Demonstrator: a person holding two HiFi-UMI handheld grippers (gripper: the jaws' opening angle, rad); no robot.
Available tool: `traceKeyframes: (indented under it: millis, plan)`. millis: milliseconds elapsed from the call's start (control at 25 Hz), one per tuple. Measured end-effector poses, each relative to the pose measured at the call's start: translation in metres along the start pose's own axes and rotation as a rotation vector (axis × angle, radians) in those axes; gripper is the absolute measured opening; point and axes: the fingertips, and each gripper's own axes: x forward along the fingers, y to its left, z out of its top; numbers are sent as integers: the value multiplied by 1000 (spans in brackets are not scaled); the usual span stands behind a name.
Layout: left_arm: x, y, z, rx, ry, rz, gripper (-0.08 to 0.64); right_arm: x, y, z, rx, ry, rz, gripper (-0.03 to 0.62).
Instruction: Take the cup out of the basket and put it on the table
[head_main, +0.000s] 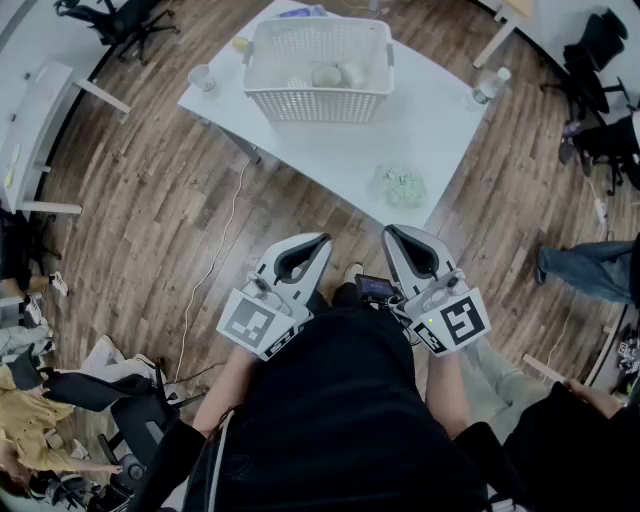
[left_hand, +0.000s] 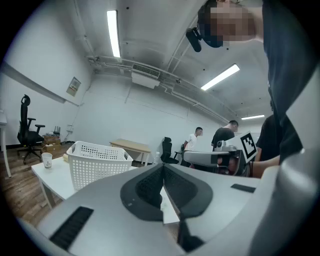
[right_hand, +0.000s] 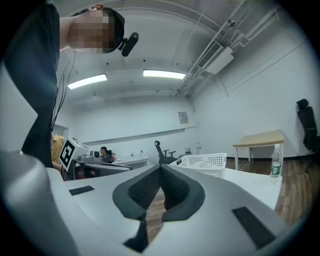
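A white mesh basket (head_main: 318, 68) stands on the white table (head_main: 400, 130), ahead of me. Two pale rounded things (head_main: 338, 75) lie inside it; I cannot tell whether either one is the cup. My left gripper (head_main: 322, 241) and right gripper (head_main: 391, 233) are held side by side close to my body, over the floor and short of the table's near edge. Both are shut with nothing between the jaws. The left gripper view shows the basket (left_hand: 97, 162) to the left beyond the shut left gripper (left_hand: 162, 168). In the right gripper view the basket (right_hand: 202, 162) stands just right of the shut right gripper (right_hand: 160, 168).
A paper cup (head_main: 201, 77) stands on the table's left corner, and a water bottle (head_main: 490, 86) on its right side. A crumpled green thing (head_main: 402, 187) lies near the front edge. Office chairs and other desks ring the room, and people stand to my right (head_main: 590, 270).
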Motion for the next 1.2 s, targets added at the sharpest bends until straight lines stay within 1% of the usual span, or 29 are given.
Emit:
traceKeyframes:
  millis: [320, 520, 680, 960, 1200]
  plan:
    - [-3, 0, -4, -8, -4, 13, 9, -1, 2, 0, -9, -5, 0, 25]
    - [-1, -5, -6, -7, -7, 19, 9, -7, -5, 3, 27, -51, -20, 26]
    - [8, -9, -7, -9, 3, 26, 9, -7, -11, 1, 33, -43, -26, 26]
    - [29, -23, -9, -9, 12, 49, 9, -6, -10, -9, -32, 15, 33, 26]
    - [40, -38, -16, -28, 16, 90, 9, -13, -14, -8, -4, -10, 66, 26]
